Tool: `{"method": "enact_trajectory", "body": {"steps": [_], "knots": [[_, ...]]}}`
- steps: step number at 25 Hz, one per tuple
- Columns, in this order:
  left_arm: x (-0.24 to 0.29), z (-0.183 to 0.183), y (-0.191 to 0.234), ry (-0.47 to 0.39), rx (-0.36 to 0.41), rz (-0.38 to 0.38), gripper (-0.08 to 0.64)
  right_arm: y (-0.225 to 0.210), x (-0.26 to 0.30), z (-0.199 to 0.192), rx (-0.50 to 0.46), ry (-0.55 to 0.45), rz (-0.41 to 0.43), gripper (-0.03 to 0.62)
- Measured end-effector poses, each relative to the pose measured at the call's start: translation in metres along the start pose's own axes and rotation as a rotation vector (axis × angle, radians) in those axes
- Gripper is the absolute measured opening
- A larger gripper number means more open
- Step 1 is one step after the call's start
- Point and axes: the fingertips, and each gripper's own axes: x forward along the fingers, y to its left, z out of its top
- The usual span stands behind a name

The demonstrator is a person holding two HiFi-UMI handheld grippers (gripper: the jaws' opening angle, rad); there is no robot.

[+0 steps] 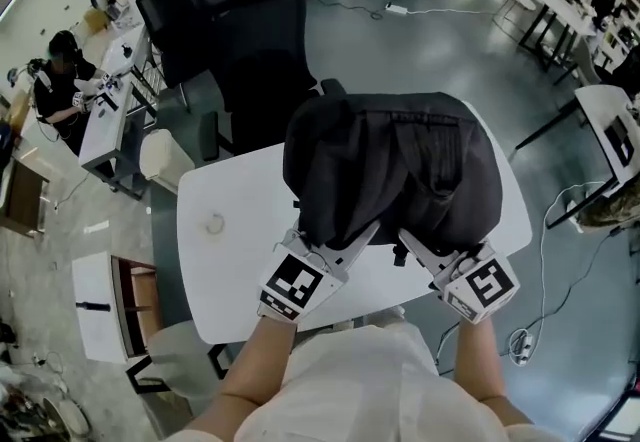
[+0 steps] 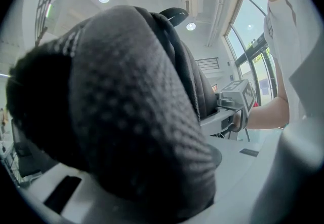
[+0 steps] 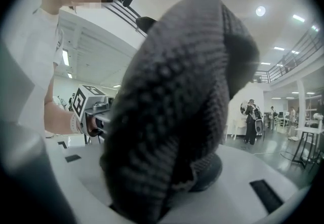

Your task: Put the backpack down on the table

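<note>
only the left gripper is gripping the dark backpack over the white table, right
Not quite: both grippers grip it. The right gripper is also shut on the backpack; the right gripper view shows its mesh padding between the jaws. The left gripper does hold it over the white table, as the head view shows.

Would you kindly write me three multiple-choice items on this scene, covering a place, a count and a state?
1. The dark grey fabric backpack is over: A the white rounded table; B a green sofa; C a kitchen sink.
2. Tools gripping the backpack: A none; B one; C two.
3. The left tool is: A open, empty; B shut on the backpack's strap; C out of view.
Key: A, head view shows table beneath; C, right tool grips too; B, padded mesh fills the left jaws.
</note>
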Motion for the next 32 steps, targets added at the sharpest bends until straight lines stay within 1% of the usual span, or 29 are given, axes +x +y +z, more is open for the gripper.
{"method": "enact_trajectory", "body": {"steps": [6, 14, 18, 20, 22, 26, 32], "knots": [[0.005, -0.007, 0.052, 0.008, -0.029, 0.105, 0.149, -0.02, 0.054, 0.004, -0.013, 0.002, 0.107, 0.215], [0.018, -0.033, 0.113, 0.027, -0.076, 0.249, 0.149, -0.047, 0.122, -0.01, -0.017, 0.007, 0.262, 0.215], [0.027, -0.061, 0.135, 0.055, -0.098, 0.305, 0.149, -0.057, 0.151, -0.036, -0.001, 0.006, 0.325, 0.215], [0.033, -0.075, 0.144, 0.065, -0.114, 0.324, 0.149, -0.062, 0.164, -0.05, 0.017, 0.012, 0.344, 0.215], [0.038, -0.091, 0.152, 0.083, -0.116, 0.336, 0.15, -0.065, 0.175, -0.063, 0.031, 0.014, 0.357, 0.215], [0.044, -0.123, 0.168, 0.093, -0.138, 0.366, 0.149, -0.068, 0.199, -0.092, 0.02, 0.019, 0.387, 0.216], [0.055, -0.171, 0.185, 0.106, -0.17, 0.394, 0.149, -0.074, 0.226, -0.135, 0.031, 0.051, 0.4, 0.216]]}}
